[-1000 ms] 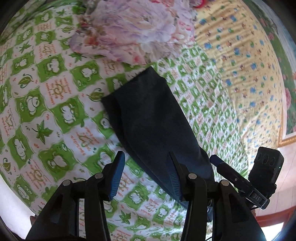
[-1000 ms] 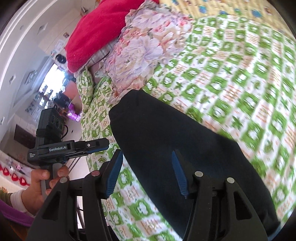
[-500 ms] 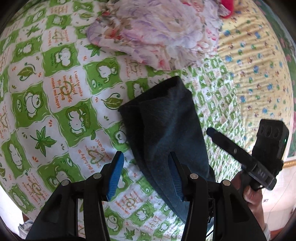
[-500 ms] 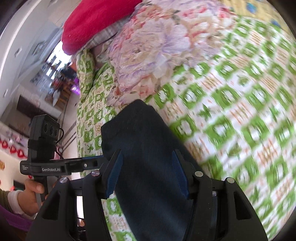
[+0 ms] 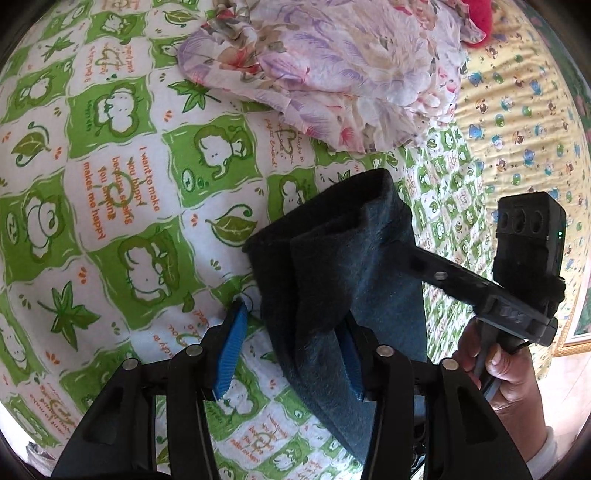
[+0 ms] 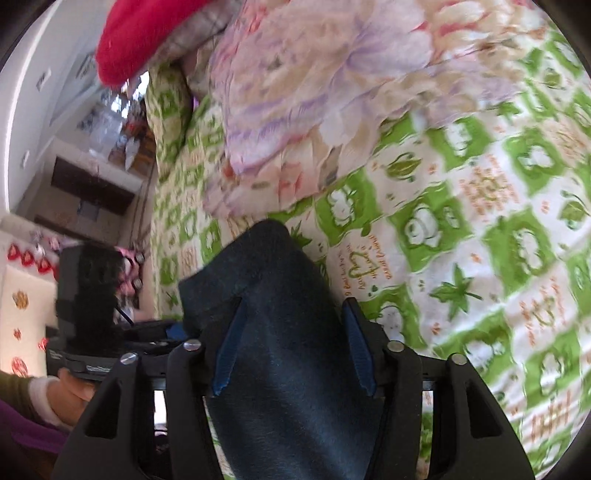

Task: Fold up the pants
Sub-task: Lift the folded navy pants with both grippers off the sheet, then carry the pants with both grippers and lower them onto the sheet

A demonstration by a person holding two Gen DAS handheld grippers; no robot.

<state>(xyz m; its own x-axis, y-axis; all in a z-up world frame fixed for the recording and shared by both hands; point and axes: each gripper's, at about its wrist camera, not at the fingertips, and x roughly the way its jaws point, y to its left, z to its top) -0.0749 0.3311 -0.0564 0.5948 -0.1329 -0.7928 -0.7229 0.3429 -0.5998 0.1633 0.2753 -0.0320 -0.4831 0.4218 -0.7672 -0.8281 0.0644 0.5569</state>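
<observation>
Currently mid-fold: right gripper (image 6: 291, 339) jaws closing around dark pants (image 6: 280, 332); left gripper (image 5: 291, 350) half-open astride pants edge, unclamped. Next: secure grip.

Green frog-print bedsheet (image 5: 122, 177), floral cloth (image 5: 332, 70), perhaps a red pillow (image 6: 147, 33)

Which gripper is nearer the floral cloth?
Neither is clearly nearer. The left gripper and right gripper both sit at the dark pants, well short of the floral cloth.

A green-checked bed (image 5: 122, 206) carries dark pants (image 5: 332, 280) and a floral cloth (image 5: 332, 62).
</observation>
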